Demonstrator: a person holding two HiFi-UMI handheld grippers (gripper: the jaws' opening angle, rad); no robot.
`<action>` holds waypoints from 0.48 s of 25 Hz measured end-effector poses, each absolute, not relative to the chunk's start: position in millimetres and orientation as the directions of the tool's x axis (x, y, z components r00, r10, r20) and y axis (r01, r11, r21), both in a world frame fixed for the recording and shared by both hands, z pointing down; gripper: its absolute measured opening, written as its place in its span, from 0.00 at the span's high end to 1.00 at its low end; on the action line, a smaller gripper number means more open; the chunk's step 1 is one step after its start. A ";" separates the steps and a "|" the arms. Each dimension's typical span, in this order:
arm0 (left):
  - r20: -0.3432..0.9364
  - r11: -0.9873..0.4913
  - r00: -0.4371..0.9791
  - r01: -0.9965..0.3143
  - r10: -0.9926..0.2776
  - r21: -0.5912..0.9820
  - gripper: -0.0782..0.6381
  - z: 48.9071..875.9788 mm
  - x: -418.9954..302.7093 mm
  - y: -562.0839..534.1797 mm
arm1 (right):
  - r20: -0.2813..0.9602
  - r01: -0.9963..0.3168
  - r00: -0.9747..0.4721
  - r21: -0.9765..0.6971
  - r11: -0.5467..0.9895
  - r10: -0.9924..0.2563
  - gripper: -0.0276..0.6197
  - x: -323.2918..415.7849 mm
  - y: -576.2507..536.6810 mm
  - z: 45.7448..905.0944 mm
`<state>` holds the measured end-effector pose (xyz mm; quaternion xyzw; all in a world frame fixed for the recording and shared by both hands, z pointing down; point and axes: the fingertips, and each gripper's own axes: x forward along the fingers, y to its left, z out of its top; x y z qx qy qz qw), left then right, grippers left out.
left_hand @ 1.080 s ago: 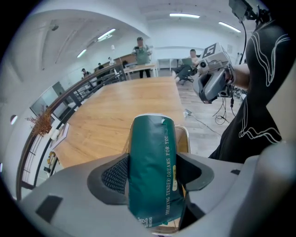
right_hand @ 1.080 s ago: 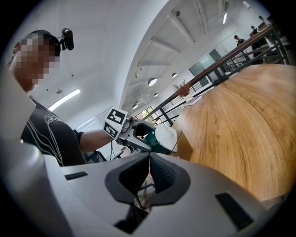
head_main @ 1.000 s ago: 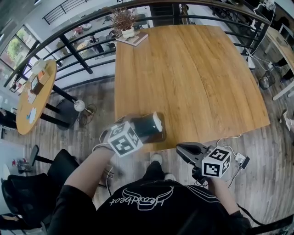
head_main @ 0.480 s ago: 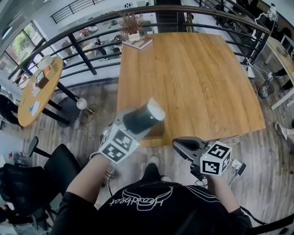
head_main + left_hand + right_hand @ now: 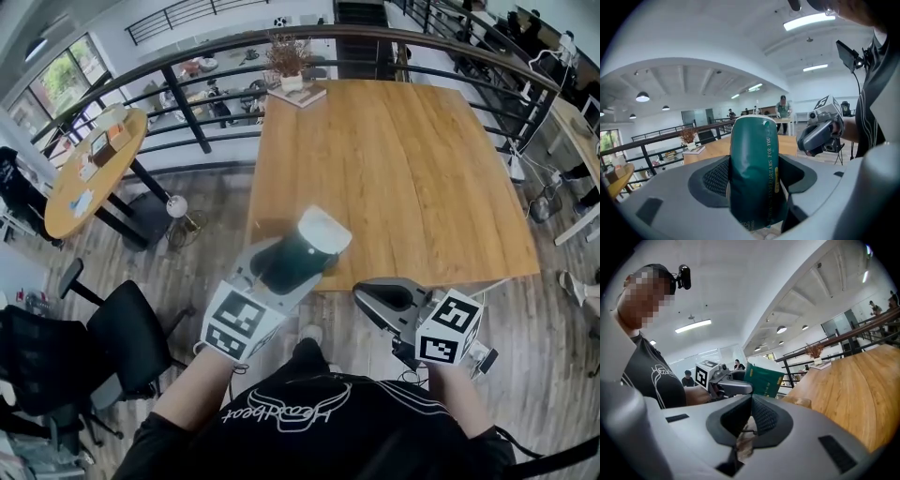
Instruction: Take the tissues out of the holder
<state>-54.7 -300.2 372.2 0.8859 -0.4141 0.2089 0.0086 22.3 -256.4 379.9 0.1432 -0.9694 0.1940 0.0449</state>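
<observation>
Fingers [image 5: 715, 180] of left gripper [image 5: 279, 272] clamped on green tissue pack [image 5: 753, 164], held up over near edge of worktop [image 5: 394, 159]. Right gripper [image 5: 751, 401] fingers pressed together, empty, near pack, off worktop edge.

Tilted green tissue pack [image 5: 292, 261], held aloft.

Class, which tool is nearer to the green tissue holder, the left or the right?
Left. The left tool grips the green tissue holder between its jaws. The right tool, jaws together and empty, sits apart from it, off to the holder's right.
</observation>
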 end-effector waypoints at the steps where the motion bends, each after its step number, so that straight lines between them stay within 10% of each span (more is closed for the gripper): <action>1: 0.357 -0.656 0.579 -0.741 -0.733 -0.145 0.44 367.2 -53.9 -294.4 | 0.141 -0.290 -0.956 -0.350 0.891 -0.256 0.93 21.6 -253.2 376.0; 12: 0.261 -0.646 0.623 -0.763 -0.738 -0.007 0.44 364.0 -61.2 -255.4 | 0.150 -0.324 -0.944 -0.277 0.904 -0.292 0.93 25.0 -243.6 366.8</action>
